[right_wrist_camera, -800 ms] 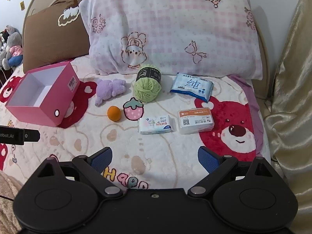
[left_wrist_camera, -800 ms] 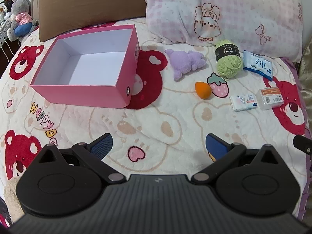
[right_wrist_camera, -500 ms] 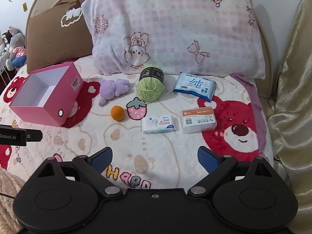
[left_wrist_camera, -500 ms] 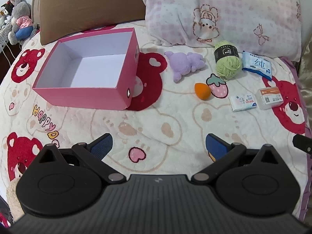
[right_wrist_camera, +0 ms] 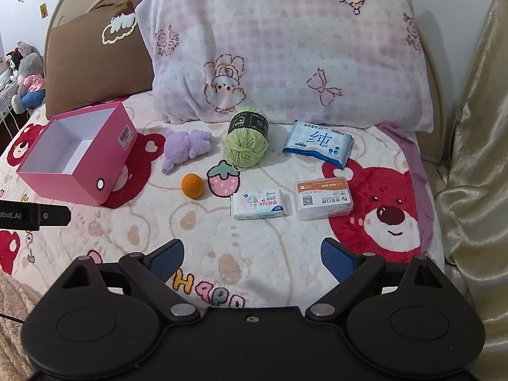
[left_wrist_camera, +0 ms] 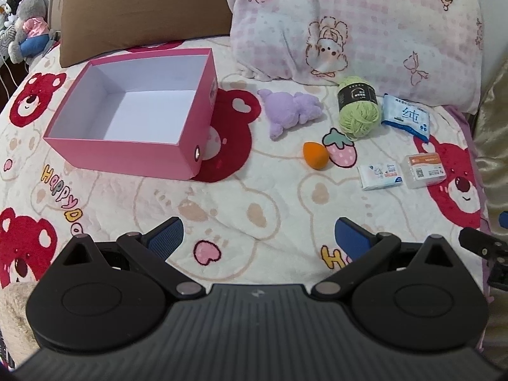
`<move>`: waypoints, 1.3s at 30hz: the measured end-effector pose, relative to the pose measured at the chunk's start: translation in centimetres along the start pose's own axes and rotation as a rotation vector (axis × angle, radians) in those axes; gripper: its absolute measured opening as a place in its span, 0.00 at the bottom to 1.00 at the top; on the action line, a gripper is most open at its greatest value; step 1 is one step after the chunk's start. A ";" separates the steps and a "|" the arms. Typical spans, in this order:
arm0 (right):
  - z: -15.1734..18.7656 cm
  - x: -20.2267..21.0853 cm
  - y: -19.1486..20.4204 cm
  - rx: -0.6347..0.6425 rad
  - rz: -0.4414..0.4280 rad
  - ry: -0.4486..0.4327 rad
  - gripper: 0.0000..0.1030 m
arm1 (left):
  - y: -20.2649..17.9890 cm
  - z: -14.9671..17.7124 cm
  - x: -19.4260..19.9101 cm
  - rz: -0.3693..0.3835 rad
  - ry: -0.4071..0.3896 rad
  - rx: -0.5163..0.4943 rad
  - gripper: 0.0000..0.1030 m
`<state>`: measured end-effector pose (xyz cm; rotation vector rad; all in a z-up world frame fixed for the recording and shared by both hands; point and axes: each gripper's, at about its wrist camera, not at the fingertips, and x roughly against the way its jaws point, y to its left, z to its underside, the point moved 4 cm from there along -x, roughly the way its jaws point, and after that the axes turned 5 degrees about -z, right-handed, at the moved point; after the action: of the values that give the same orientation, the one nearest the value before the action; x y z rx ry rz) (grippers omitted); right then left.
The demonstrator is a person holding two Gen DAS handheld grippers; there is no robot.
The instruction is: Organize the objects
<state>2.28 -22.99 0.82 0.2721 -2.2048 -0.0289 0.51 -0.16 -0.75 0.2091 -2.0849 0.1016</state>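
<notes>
An empty pink box [left_wrist_camera: 127, 155] [right_wrist_camera: 68, 187] with white inside sits on the bear-print blanket at the left. To its right lie a purple plush toy [left_wrist_camera: 290, 109] [right_wrist_camera: 187, 147], a green yarn ball [left_wrist_camera: 358, 112] [right_wrist_camera: 247, 141], an orange sponge egg [left_wrist_camera: 314, 155] [right_wrist_camera: 192, 185], a blue wipes pack [left_wrist_camera: 406, 117] [right_wrist_camera: 319, 143], a small tissue pack [left_wrist_camera: 381, 176] [right_wrist_camera: 260, 204] and a clear plastic case [left_wrist_camera: 425, 171] [right_wrist_camera: 324, 200]. My left gripper [left_wrist_camera: 258, 236] hangs open over bare blanket in front of the box. My right gripper [right_wrist_camera: 252, 255] hangs open in front of the small packs, holding nothing.
A pink checked pillow [right_wrist_camera: 285, 47] and a brown pillow [left_wrist_camera: 143, 9] lean at the head of the bed. Stuffed toys [left_wrist_camera: 27, 28] sit beyond the left edge. A gold curtain [right_wrist_camera: 476, 158] hangs along the right side. The other gripper's tip [right_wrist_camera: 35, 217] shows at the left of the right wrist view.
Both views have shifted slightly, so the box and the objects sit a little farther away and lower in the frames. No object has moved, and both grippers stay open.
</notes>
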 end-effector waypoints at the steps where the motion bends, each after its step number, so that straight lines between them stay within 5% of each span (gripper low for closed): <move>1: 0.0 0.0 0.0 0.003 0.001 0.000 0.92 | -0.1 0.0 0.0 0.000 -0.001 -0.001 1.00; 39: -0.9 0.8 0.0 0.107 0.004 -0.001 0.88 | -1.2 -0.7 0.8 -0.003 -0.020 -0.014 1.00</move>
<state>2.49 -23.09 2.01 0.3265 -2.2112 0.0914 0.89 -1.28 0.27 0.2061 -2.1045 0.0834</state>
